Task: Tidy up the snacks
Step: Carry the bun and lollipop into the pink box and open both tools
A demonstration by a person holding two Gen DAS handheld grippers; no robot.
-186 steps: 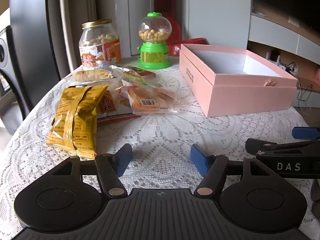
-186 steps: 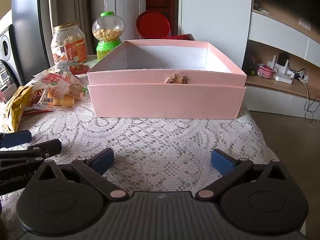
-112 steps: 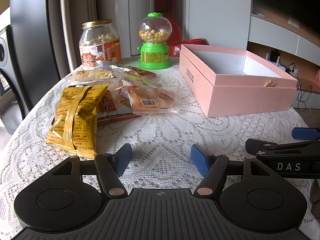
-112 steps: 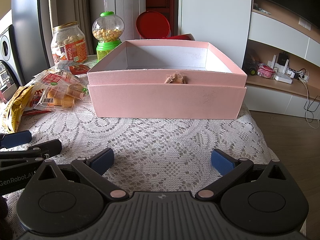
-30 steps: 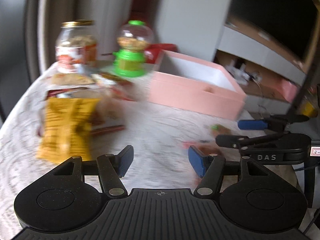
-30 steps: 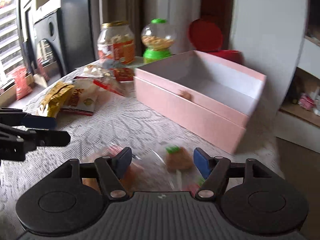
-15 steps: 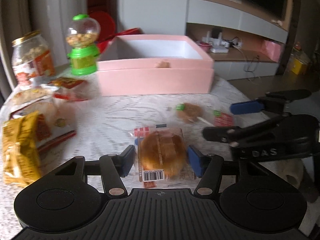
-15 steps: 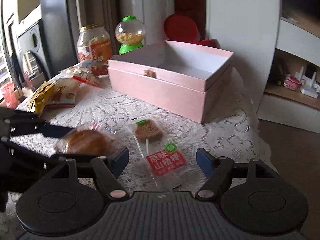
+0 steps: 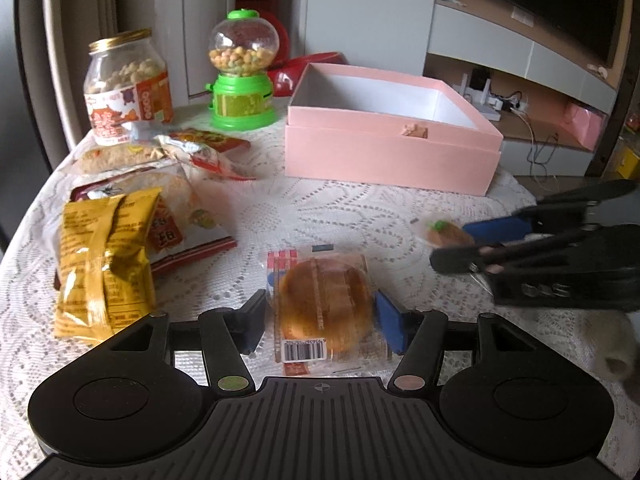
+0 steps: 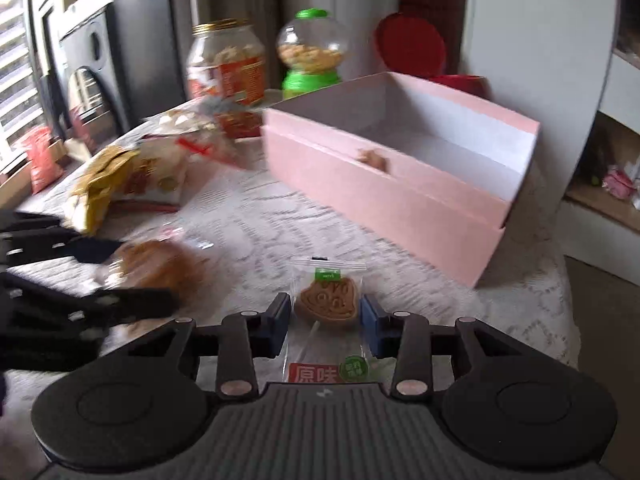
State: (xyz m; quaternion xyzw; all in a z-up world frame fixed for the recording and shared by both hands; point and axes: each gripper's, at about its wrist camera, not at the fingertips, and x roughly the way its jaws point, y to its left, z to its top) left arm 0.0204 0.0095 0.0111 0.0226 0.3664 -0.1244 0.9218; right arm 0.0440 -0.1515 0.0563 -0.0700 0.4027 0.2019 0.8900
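– Since both grippers hung empty a few secs back, what's new?
– 2 things. My right gripper (image 10: 325,322) now has the lolly pack (image 10: 326,300) between its jaws, and they're closing on it, pads at the wrapper. My left gripper (image 9: 322,322) straddles the bun pack (image 9: 324,304); jaws wide, can't tell if they're gripping yet. Both packs lie on the desk (image 9: 320,216), this side of the pink box (image 9: 384,160).
– Meaning?
– Pickup's starting. Box looks empty, so nothing's organized yet, imo.

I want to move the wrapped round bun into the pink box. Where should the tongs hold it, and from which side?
Grip the wrapped bun across its round middle, one pad on each side, coming from above and from the barcode end. It lies flat, and the left tongs already straddle it there; the loose wrapper edges would probably slip.
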